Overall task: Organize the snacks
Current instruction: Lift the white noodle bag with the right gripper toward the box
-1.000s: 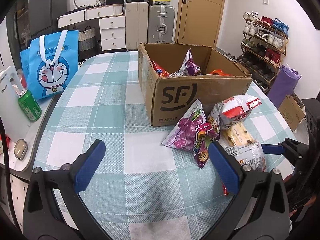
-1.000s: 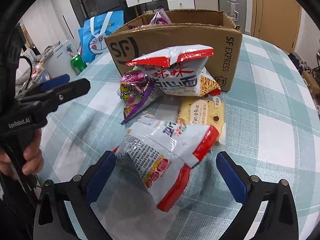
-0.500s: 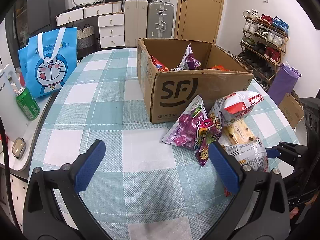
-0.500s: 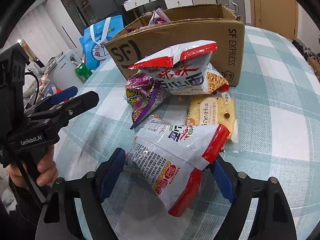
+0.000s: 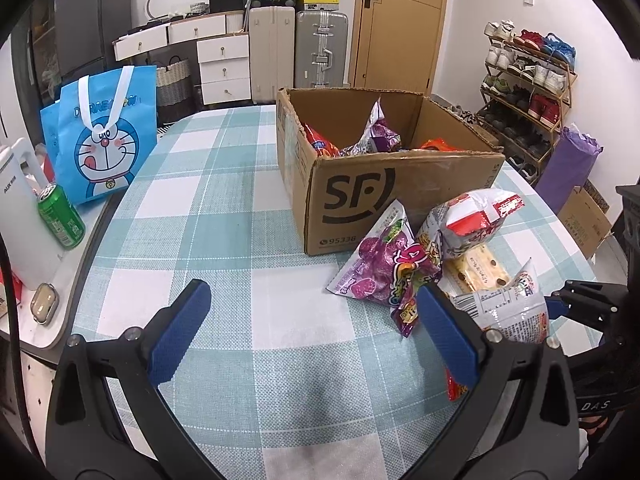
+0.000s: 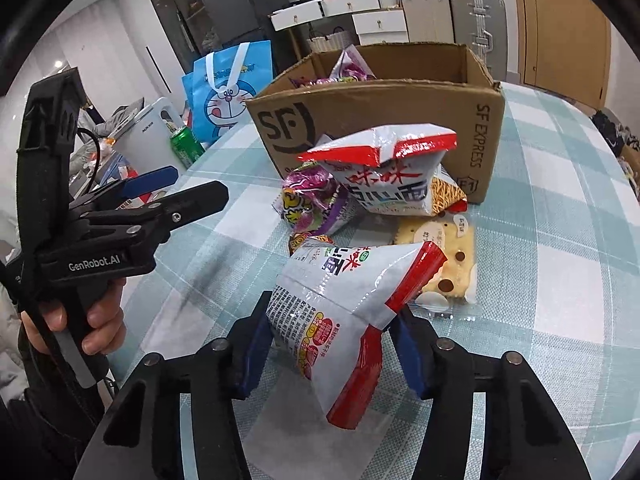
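The right gripper [image 6: 332, 354] has just been closing; its blue pads clamp a white-and-red snack bag [image 6: 344, 300] at lower centre, before the cardboard box [image 6: 400, 108]. The left gripper [image 5: 312, 332] stands apart, empty.

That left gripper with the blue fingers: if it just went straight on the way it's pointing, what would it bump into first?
Probably the bare checked tablecloth. The left gripper tilts down at open cloth, its fingers apart with nothing between them. The purple snack bag and cardboard box lie right of that line.

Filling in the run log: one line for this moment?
right gripper: just closed on white-and-red crinkly snack bag | left gripper: open, empty | brown cardboard box: open
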Action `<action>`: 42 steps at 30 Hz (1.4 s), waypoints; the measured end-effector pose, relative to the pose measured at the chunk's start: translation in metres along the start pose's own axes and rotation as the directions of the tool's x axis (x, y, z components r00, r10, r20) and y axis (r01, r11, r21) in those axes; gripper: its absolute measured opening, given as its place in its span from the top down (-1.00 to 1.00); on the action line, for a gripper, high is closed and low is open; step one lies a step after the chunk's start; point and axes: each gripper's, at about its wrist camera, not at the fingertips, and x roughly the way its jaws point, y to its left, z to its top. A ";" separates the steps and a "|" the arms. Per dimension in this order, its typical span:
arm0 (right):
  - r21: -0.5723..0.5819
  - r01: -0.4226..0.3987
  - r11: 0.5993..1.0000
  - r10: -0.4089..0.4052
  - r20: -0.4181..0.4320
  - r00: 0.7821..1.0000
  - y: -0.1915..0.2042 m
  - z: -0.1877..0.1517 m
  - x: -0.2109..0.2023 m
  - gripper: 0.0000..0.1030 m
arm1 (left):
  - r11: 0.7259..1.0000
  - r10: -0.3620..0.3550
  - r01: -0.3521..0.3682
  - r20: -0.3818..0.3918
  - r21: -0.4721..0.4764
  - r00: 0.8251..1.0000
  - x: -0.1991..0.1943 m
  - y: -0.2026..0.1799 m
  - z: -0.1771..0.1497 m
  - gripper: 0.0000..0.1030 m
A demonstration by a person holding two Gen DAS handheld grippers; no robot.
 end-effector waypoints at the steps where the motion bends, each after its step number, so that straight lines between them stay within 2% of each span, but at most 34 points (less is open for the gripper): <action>1: -0.004 -0.002 1.000 0.002 0.003 1.000 0.001 0.001 -0.001 -0.07 | 1.000 0.004 -0.004 -0.002 -0.001 1.000 0.001 0.001 0.000 -0.99; 6: -0.008 -0.009 1.000 0.009 0.045 0.999 -0.003 0.003 -0.022 -0.07 | 1.000 -0.017 0.017 -0.011 -0.015 1.000 0.005 0.004 -0.001 -0.99; 8: 0.001 -0.014 1.000 0.014 0.069 0.998 -0.008 0.005 -0.032 -0.07 | 0.999 -0.042 0.042 -0.012 -0.010 0.999 0.007 0.003 -0.003 -0.99; 12: 0.034 -0.019 0.999 0.015 0.120 0.993 -0.020 0.008 -0.052 -0.07 | 0.999 -0.047 0.047 -0.014 0.011 0.999 0.014 -0.003 -0.006 -0.99; 20: 0.065 -0.035 0.997 0.019 0.228 0.973 -0.032 0.011 -0.077 -0.07 | 0.997 -0.063 0.064 -0.038 0.037 0.997 0.035 -0.019 -0.009 -0.99; 27: 0.091 -0.039 0.995 0.017 0.238 0.971 -0.040 0.013 -0.078 -0.07 | 0.994 -0.082 0.086 -0.058 0.069 0.995 0.052 -0.039 -0.011 -0.99; 34: 0.115 -0.035 0.993 0.007 0.240 0.971 -0.046 0.011 -0.079 -0.07 | 0.990 -0.020 0.029 -0.073 0.134 0.997 0.073 -0.066 -0.010 -0.99; 42: 0.131 -0.032 0.991 0.000 0.241 0.971 -0.053 0.011 -0.080 -0.07 | 0.989 -0.023 0.037 -0.100 0.142 0.995 0.092 -0.075 0.000 -0.99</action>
